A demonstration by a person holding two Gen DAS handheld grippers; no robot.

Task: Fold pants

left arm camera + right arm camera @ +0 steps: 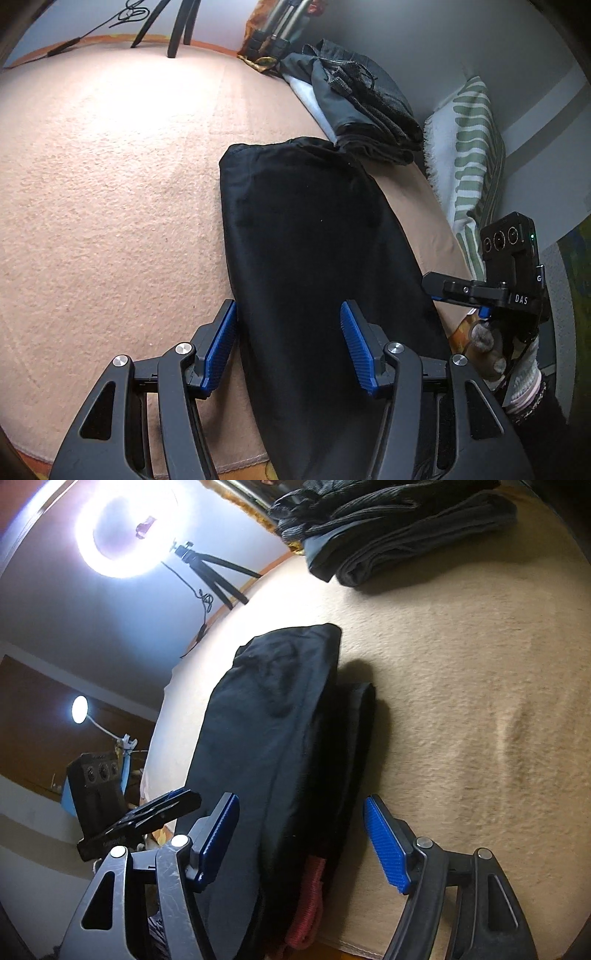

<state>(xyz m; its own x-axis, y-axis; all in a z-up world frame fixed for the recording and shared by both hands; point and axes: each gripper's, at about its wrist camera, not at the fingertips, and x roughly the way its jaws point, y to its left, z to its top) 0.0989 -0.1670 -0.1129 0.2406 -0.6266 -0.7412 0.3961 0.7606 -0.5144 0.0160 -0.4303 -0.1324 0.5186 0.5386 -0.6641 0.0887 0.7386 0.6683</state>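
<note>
Black pants [317,258] between spread jaws.

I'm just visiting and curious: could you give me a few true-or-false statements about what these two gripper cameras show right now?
1. The black pants lie folded lengthwise on a beige blanket. True.
2. The left gripper is clamped shut on the pants. False: its jaws are open.
3. The right gripper is open. True.
4. No other clothes are around. False: a pile of dark clothes lies beyond the pants.
5. A ring light is lit. True.
</note>
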